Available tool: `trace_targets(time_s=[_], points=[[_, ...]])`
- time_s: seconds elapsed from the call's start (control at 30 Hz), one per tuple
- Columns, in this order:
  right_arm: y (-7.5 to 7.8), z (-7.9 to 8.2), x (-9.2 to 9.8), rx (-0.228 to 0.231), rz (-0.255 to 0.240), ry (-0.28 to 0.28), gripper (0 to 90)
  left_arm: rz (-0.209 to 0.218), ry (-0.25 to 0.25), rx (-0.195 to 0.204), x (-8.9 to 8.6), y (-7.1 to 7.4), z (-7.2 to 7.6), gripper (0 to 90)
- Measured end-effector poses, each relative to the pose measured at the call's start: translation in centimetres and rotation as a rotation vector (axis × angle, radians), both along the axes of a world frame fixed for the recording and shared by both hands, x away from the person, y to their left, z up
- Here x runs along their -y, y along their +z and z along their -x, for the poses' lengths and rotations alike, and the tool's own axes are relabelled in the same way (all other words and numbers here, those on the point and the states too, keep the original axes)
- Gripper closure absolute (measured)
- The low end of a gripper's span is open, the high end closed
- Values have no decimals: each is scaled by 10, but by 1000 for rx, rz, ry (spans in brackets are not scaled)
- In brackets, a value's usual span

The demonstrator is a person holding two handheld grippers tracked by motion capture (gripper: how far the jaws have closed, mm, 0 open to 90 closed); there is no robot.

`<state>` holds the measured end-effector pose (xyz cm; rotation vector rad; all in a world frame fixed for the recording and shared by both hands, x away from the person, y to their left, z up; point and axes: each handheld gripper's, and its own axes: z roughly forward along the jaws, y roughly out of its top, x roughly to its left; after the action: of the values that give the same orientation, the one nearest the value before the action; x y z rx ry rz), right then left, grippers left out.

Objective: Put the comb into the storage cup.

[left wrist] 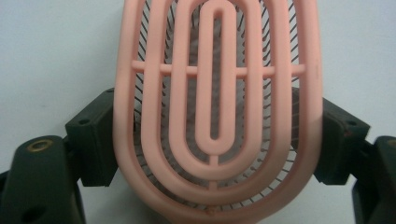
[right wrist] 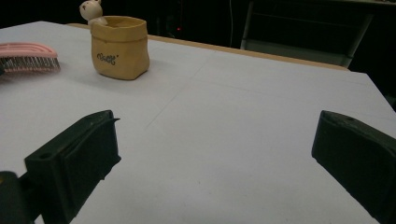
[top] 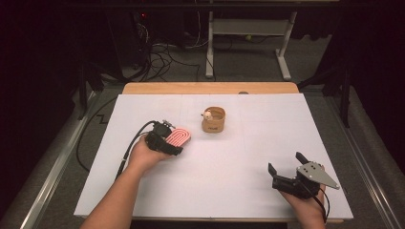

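Left claw (left wrist: 205,140) pinches one pink vented hairbrush (left wrist: 215,107) across its sides, bristles down over the white counter (top: 229,157). The brush looks light, stiff plastic and smooth-edged, so the side grip suits it. Right claw (right wrist: 215,158) rests spread, holding nothing. Beyond both claws stands one tan pouch-shaped holder (top: 213,119).

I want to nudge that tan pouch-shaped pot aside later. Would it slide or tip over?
The tan pot looks squat with a broad flat base on the white table, so it would probably slide rather than tip. Its walls look thick and hard, perhaps ceramic, so likely breakable if knocked off. The small figure on its rim could snag.
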<state>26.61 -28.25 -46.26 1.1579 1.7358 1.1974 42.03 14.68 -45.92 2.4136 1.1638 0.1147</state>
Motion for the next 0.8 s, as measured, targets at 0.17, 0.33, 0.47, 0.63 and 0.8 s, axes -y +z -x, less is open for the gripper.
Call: trace_targets(time_s=[0.17, 0.33, 0.47, 0.63, 0.8], points=[[0, 0, 0, 1, -2, 0, 11, -2, -1, 3, 0, 1, 1, 200], [1, 1, 1, 5, -1, 0, 11, 5, -5, 12, 0, 3, 2, 200], [1, 1, 1, 3, -2, -1, 11, 10, -7, 26, -1, 5, 4, 201], [0, 1, 0, 1, -3, -2, 11, 32, -5, 57, -2, 9, 6, 201], [0, 1, 1, 0, -4, -3, 11, 51, -15, 82, -2, 14, 10, 201]])
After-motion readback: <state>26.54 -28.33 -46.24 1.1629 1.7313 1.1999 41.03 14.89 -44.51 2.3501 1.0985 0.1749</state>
